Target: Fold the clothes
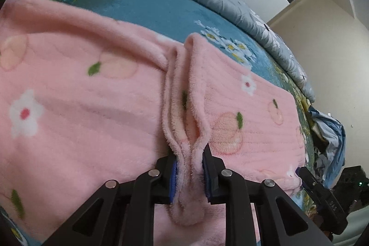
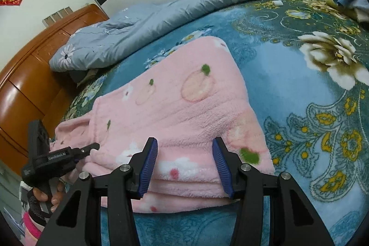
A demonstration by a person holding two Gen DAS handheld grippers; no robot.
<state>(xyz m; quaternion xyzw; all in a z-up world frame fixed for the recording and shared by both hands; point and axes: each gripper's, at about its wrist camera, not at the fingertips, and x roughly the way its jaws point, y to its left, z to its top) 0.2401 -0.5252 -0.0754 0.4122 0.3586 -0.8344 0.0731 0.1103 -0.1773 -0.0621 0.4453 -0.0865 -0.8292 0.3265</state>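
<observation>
The pink garment [image 2: 184,112] lies across the middle of the right wrist frame, on the bed [image 2: 288,89], whose blue floral cover shows on its right and below it. It is already folded into a long stack: at its near edge several layers sit one on another, and the top face is fairly flat.

The left claw [image 1: 189,173] is closed on a bunched ridge of the garment [image 1: 92,107] at the lower centre of its own frame. Its blue pads [image 1: 173,181] press the plush from both sides, and a fold of cloth hangs below the grip. In the right wrist view this claw [image 2: 92,146] shows at the lower left, at the garment's left end.

The right claw [image 2: 185,167] hangs open at the lower centre of its frame, one finger on either side of the stack's near edge. Whether the pads touch the cloth, I cannot tell.

By my reading, the lengthwise folds are done and the task is well along. What seems left is a cross fold to shorten the stack, then a smoothing of the pinched end. A grey quilt [image 2: 143,22] lies in the upper part of the frame, and other clothes [image 1: 329,137] are heaped at the right of the left view, so more pieces may wait.
</observation>
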